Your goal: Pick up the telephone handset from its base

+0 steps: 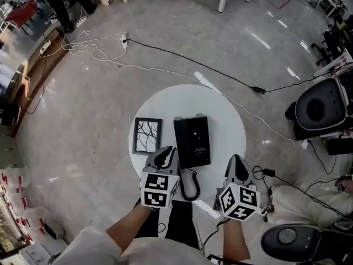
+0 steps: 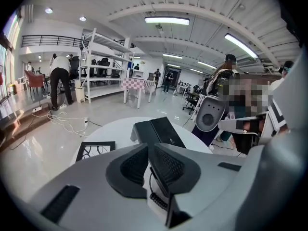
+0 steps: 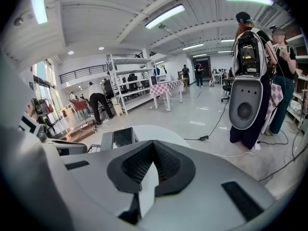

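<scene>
- Site type: large open-plan robotics lab or workshop hall.
- Flooring: polished grey floor (image 1: 83, 120), continuous and reflective.
- Lighting: long strip lights (image 2: 166, 20) fixed to a high beamed ceiling.
- Storage: white open metal shelving rack (image 2: 103, 64); a railed mezzanine (image 2: 45, 41) runs behind it.
- Power: loose cables (image 1: 182, 59) and a power strip (image 1: 124, 39) lie across the floor.
- Equipment: white pod-shaped machine (image 3: 245, 105) standing on the floor.
- Work surface: round white table (image 1: 231, 120).
- Occupancy: several people stand at stations in the background.

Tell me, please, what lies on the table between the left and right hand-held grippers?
The head view shows the near end of the telephone and its coiled cord between the left hand-held gripper and the right hand-held gripper.
</scene>
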Motion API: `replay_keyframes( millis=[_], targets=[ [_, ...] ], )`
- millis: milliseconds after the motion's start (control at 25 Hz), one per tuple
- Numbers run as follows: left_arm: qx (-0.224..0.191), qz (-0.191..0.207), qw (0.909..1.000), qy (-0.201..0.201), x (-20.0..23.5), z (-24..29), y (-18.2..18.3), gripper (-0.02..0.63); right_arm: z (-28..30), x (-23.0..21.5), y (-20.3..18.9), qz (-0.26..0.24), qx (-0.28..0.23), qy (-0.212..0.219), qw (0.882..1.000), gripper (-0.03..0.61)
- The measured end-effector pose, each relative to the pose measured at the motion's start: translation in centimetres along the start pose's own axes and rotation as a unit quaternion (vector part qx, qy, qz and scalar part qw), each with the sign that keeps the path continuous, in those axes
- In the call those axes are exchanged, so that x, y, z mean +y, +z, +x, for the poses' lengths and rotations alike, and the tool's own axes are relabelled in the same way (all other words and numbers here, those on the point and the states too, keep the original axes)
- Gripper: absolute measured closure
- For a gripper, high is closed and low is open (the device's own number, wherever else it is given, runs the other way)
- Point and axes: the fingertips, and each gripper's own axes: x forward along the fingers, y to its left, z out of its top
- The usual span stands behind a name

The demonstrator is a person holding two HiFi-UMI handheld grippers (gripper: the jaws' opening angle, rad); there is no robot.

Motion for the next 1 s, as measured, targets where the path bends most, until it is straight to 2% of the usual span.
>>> replay_keyframes(
  millis=[160,360,560,760,1000],
  targets=[
    [0.013,-0.006,0.9999,0.002,0.2,0.6,-0.4,0.526,0.2,-0.2,0.2,-0.001,0.0,-0.001,1.0,0.554],
    [0.02,-0.019,0.9996,0.0,0.2,1.1,-0.5,0.492,0.5,-0.2,0.1,-0.003,0.003,0.001,1.0,0.554],
    [0.042,-0.043,0.9978,-0.03,-0.4,2.3,-1.4,0.409,0.9,-0.3,-0.3,-0.004,0.01,0.001,1.0,0.554],
    [0.06,-0.06,0.9954,-0.044,-1.2,3.3,-1.9,0.365,1.0,-0.7,-0.3,-0.005,0.015,-0.002,1.0,0.554],
    [0.067,-0.078,0.9944,-0.027,-0.7,4.3,-2.0,0.311,1.3,-1.0,-0.5,-0.003,0.019,-0.002,1.0,0.554]
  ],
)
